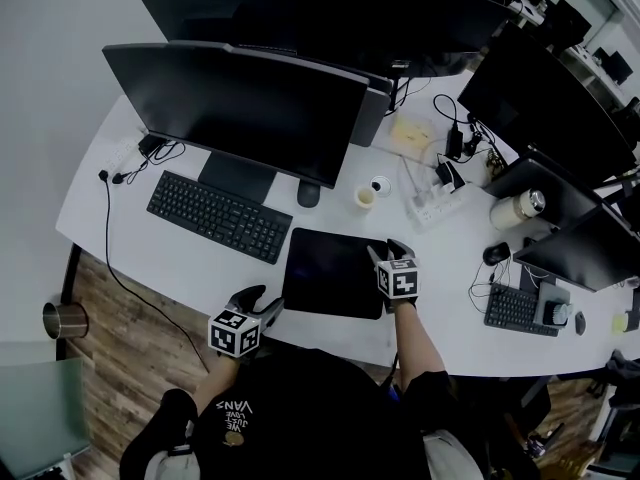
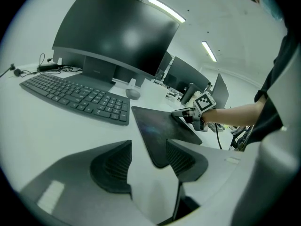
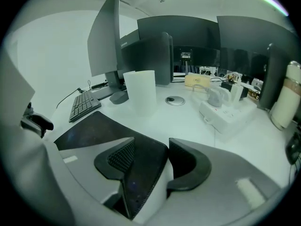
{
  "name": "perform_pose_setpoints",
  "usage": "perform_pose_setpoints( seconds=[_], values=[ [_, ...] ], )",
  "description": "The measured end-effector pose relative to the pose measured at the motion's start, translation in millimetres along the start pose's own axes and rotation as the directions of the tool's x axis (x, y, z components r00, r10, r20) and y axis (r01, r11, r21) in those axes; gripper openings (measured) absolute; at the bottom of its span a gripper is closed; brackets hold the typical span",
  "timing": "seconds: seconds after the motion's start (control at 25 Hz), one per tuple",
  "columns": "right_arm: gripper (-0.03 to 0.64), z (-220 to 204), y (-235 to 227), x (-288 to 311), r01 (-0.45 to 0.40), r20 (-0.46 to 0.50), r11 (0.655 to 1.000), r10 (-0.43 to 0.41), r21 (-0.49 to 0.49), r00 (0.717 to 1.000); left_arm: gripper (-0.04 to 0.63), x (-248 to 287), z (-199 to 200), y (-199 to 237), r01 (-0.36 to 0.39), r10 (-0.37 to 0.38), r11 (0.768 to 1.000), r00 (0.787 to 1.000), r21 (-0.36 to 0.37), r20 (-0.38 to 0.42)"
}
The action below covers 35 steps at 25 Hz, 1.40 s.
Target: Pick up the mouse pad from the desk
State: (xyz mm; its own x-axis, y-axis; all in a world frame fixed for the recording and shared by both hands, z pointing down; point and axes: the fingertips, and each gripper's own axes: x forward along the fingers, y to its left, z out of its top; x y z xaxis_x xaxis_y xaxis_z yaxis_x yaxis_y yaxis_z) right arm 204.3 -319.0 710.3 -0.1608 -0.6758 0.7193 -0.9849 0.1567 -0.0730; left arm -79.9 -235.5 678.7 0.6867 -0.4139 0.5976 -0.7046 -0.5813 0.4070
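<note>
- The mouse pad (image 1: 335, 268) lay on the desk (image 1: 200, 263).
- The right gripper (image 1: 388, 251) straddled its right edge with jaws apart, apparently to pinch it.
- The left gripper (image 1: 265, 299) hovered at the near-left corner, jaws wide and empty.
</note>
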Motion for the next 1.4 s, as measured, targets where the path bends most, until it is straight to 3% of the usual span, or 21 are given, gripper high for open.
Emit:
perform_pose_setpoints(
  seconds=[0.2,0.64,1.12,1.4],
  values=[
    [0.167,-1.4,7.0,0.5,-0.039,-0.016,0.999,0.039,-0.008,0.999,0.206,0.0,-5.2,-6.2,0.004,-0.004,1.0,1.0,-0.005,-0.005],
    [0.081,5.9,18.0,-13.8,-0.032,0.018,0.999,0.032,-0.02,0.999,0.224,-3.3,-14.6,-10.5,-0.03,0.029,0.999,0.999,-0.018,-0.029],
    [0.061,0.2,23.9,-33.4,-0.012,0.043,1.0,0.011,0.016,0.999,0.233,15.0,-21.3,-21.6,-0.069,0.071,0.997,0.996,0.027,-0.053],
    [0.058,-7.2,26.5,-44.9,-0.021,0.052,0.999,0.019,0.037,0.998,0.233,22.2,-28.8,-19.5,-0.127,0.133,0.989,0.987,0.073,-0.087]
  ],
)
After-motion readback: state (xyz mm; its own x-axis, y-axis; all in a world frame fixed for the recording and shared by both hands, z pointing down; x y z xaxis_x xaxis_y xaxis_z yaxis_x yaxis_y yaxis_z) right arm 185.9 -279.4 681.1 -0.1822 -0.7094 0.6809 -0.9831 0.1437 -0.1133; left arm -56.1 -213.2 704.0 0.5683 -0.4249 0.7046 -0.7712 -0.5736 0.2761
